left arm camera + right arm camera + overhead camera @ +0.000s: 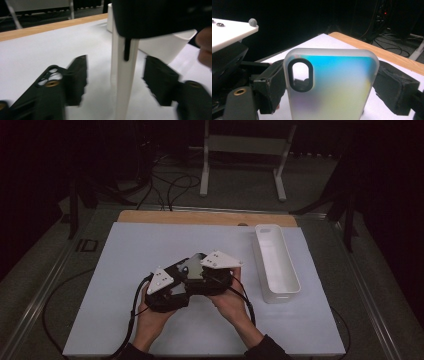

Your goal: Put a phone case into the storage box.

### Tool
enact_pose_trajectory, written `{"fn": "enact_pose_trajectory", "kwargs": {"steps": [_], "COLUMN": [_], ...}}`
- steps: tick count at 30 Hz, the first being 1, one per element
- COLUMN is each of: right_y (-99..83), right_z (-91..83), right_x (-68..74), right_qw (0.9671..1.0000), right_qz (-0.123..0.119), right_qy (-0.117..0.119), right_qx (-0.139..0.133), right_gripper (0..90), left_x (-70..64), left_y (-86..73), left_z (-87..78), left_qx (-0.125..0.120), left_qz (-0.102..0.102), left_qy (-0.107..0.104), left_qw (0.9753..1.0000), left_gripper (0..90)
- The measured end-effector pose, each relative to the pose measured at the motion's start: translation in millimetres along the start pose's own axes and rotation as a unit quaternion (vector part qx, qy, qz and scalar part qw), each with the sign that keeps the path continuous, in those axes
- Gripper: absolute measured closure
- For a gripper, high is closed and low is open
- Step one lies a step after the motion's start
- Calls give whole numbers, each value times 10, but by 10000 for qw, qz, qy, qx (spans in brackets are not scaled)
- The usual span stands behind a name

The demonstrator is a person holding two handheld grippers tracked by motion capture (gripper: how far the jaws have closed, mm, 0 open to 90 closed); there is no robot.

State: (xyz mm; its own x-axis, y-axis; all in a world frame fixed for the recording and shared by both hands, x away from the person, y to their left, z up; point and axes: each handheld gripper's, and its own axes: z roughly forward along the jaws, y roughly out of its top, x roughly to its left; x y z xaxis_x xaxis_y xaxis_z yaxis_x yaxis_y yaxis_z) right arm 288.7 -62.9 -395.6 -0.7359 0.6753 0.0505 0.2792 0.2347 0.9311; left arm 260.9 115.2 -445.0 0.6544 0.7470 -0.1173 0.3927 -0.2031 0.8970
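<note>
A translucent phone case (332,82) with an iridescent blue-to-yellow sheen and an oval camera cut-out stands upright between the jaws of my right gripper (332,87), whose pads press on its two long edges. My left gripper (115,77) is open. Its jaws stand on either side of the case (123,75), seen edge-on as a white strip, with a gap on each side. In the high view both hands hold the left gripper (180,272) and the right gripper (197,270) close together over the middle of the white mat (125,265).
A long white bin (277,265) lies on the mat to the right of the hands. The wooden table edge (200,217) runs along the far side. Cables and a white stand are on the floor beyond. Bare mat lies to the left and front.
</note>
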Motion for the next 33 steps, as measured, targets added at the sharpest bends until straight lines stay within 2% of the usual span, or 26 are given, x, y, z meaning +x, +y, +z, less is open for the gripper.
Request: {"fn": "enact_pose_trajectory", "kwargs": {"steps": [5,7,10,11,14,24,28,29,33], "right_y": [3,5,8,10,14,33,58,69,73], "right_z": [-31,-39,-56,-61,-68,-78,-81,-82,-80], "right_x": [-46,-63,-104,-125,-141,-233,-275,-298,-332], "right_qw": [10000,9999,9999,9999,9998,9994,9992,9994,9994], "right_qz": [-30,0,26,22,8,-20,-52,-27,36], "right_qy": [-81,-102,-148,-171,-215,-343,-388,-356,-342], "right_qx": [8,-1,0,-6,10,30,25,27,42], "right_gripper": [165,165,165,165,165,165,165,165,165], "left_x": [5,14,48,71,102,295,340,363,419], "left_y": [-10,-36,-77,-106,-135,-289,-327,-355,-413], "left_z": [-44,-76,-122,-160,-197,-365,-422,-443,-474], "left_qx": [32,21,47,59,47,-121,-196,-231,-242], "left_qz": [59,118,135,208,210,61,148,207,186], "left_qy": [127,225,283,336,378,474,580,670,730], "left_qw": [9999,9997,9995,9992,9991,9988,9980,9973,9969], "left_gripper": [148,123,22,13,4,2,2,2,2]}}
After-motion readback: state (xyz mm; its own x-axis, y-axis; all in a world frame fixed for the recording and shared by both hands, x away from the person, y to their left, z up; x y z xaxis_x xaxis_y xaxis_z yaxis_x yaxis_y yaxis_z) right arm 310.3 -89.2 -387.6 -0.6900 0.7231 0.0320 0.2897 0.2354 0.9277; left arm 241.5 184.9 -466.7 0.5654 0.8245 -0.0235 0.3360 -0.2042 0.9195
